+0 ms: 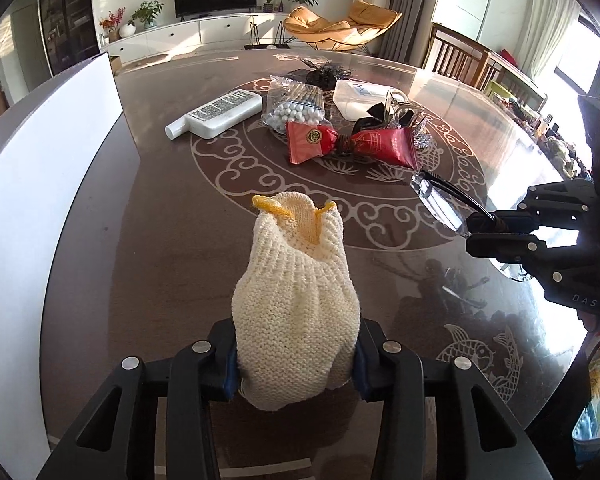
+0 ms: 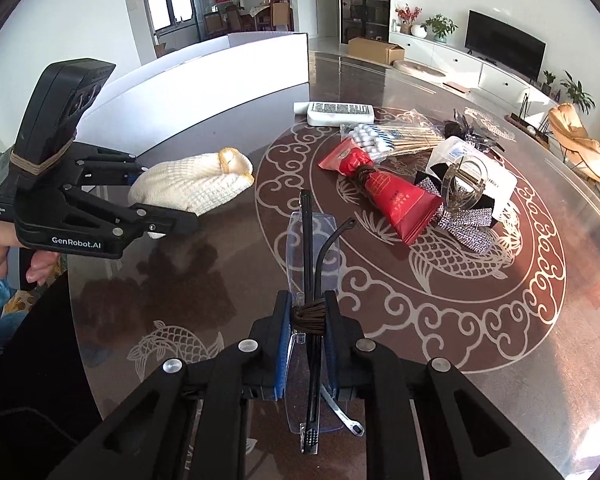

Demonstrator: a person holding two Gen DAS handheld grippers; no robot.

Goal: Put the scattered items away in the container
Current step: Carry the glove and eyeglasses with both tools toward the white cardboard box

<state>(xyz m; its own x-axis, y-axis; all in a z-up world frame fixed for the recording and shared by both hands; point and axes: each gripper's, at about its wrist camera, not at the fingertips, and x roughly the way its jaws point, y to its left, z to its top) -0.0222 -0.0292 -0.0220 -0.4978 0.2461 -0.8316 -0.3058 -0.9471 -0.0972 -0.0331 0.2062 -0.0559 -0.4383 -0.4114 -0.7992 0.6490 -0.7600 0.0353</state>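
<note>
A cream knit glove (image 1: 296,308) with a yellow cuff is clamped at its lower end, cuff pointing to 12 o'clock. Folded glasses (image 2: 312,264), bound with brown cord, are gripped at the middle, above the table. The white container (image 2: 220,76) stands at 11 o'clock.

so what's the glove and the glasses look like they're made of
Glove: cream knitted yarn, probably cotton, matte; ribbed stitches show, with a yellow-edged cuff.
Glasses: clear glossy lenses, likely plastic, see-through with bright edges; thin black arms, plastic or metal, hard to tell.
</note>
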